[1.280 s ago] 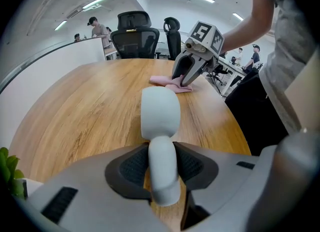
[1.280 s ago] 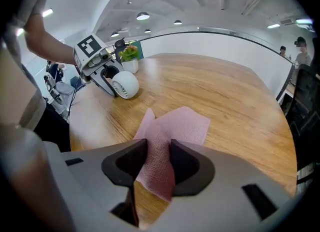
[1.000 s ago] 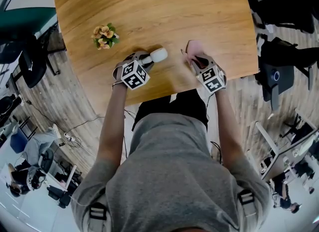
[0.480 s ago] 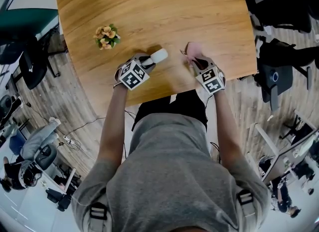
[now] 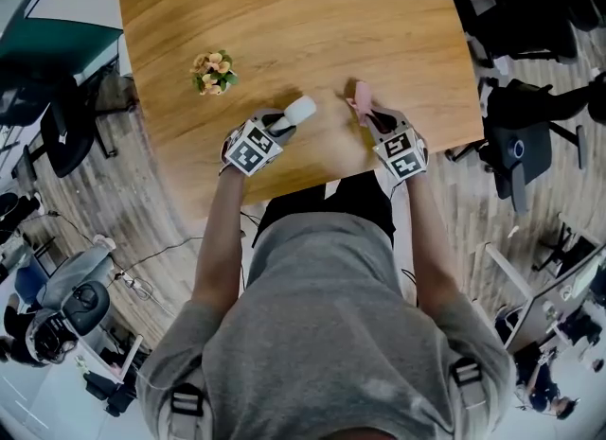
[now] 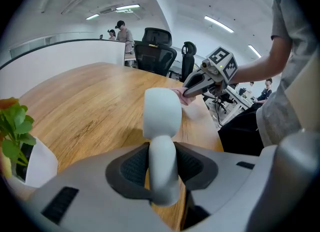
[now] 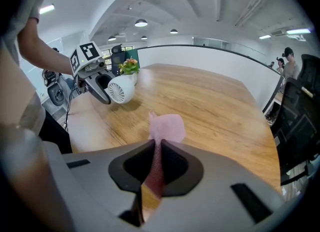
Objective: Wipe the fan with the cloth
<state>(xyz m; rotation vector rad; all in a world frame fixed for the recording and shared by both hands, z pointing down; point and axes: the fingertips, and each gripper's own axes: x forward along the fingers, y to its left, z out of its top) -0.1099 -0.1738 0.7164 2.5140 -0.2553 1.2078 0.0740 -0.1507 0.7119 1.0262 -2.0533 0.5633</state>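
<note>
Right gripper (image 5: 371,121), just closing on the cloth (image 5: 359,99), has seemingly lifted it.

Place: an open-plan office.
Seating: black swivel chairs (image 6: 156,51) are standing past the wooden table's (image 5: 284,22) far edge.
Ceiling: strip lights (image 6: 218,24) are glowing overhead.
Background: people (image 6: 120,30) are standing beyond the chairs.
</note>
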